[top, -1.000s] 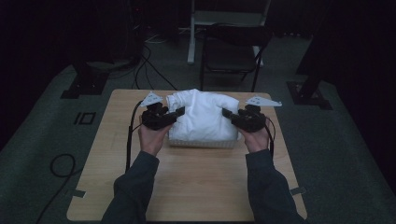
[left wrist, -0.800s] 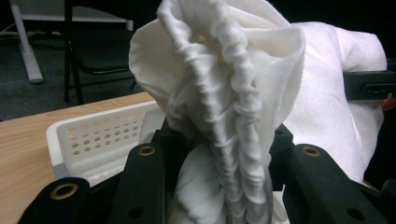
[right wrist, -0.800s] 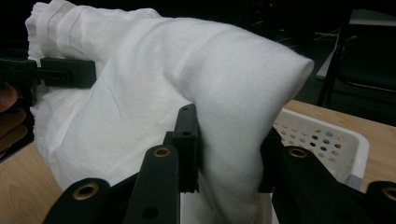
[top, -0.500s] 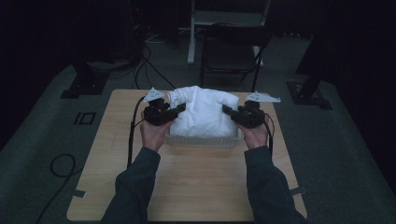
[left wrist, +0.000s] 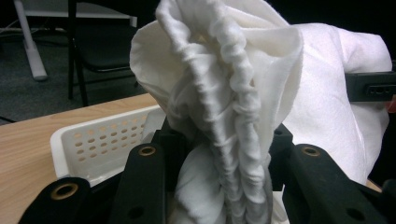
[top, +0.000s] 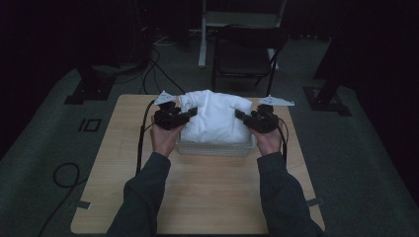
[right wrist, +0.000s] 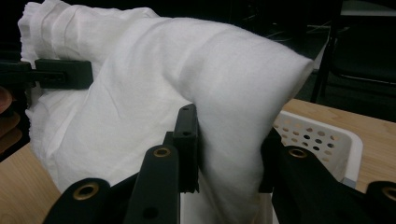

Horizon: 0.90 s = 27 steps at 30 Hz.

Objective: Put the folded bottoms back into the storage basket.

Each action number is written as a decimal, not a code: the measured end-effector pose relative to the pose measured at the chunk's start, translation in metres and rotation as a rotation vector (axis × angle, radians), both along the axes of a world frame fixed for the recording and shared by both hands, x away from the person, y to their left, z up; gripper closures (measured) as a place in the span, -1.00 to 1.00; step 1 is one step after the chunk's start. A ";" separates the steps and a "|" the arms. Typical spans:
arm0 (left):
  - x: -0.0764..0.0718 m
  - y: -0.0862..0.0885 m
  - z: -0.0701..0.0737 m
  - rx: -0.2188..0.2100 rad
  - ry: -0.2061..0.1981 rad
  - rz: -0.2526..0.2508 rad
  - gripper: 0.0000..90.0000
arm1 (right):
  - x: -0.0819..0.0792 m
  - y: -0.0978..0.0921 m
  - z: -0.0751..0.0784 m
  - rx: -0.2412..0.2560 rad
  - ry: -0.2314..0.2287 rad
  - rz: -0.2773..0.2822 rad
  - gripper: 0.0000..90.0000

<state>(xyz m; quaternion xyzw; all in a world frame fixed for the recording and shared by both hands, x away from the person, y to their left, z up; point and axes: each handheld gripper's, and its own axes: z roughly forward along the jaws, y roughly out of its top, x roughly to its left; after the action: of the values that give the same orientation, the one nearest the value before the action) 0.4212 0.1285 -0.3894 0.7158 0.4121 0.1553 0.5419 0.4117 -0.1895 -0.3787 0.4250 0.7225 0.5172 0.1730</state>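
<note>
White cloth (top: 215, 118), soft and bulky, hangs between the two grippers above a white perforated basket (top: 216, 148) that sits near the far middle of the wooden table (top: 207, 192). The cloth is raised over the basket, its lower part draping down into it; whether the bottom rests on the basket floor cannot be told.

The left gripper (top: 187, 114) pinches the basket's left-hand side of the cloth. In the left gripper view its black jaws are pressed onto a gathered, ruffled edge (left wrist: 233, 107), perhaps an elastic hem, bunched into a thick rope of folds. The right gripper (top: 242, 117) clamps the opposite side; in the right gripper view its jaws close on a smooth folded bulge of fabric (right wrist: 229, 140), with the basket rim (right wrist: 327, 135) just behind.

The cloth looks light, limp and compressible, so it should fold and sag wherever it is unsupported and will not hold any shape. It seems neither fragile nor slippery; the matte weave should give the jaws good purchase. The gathered hem is the surer place to hold, since the bunched layers fill the jaws; a single smooth layer could slide out under tension. Spreading the grips wide apart over the basket would likely keep the fabric from snagging the perforated walls.
</note>
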 end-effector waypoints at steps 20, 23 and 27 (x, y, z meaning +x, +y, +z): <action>0.031 -0.012 -0.019 0.060 0.039 0.037 0.38 | 0.025 0.001 -0.018 -0.018 0.051 -0.047 0.57; 0.039 -0.015 -0.027 0.080 0.055 0.054 0.38 | 0.032 0.005 -0.025 -0.041 0.061 -0.061 0.57; 0.050 -0.018 -0.040 0.110 0.091 0.074 0.38 | 0.042 0.011 -0.037 -0.065 0.082 -0.077 0.57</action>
<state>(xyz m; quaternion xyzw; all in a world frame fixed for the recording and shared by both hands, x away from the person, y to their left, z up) 0.4710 0.1109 -0.4297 0.7351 0.4534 0.1647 0.4764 0.4537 -0.1788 -0.4156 0.4675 0.7285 0.4685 0.1770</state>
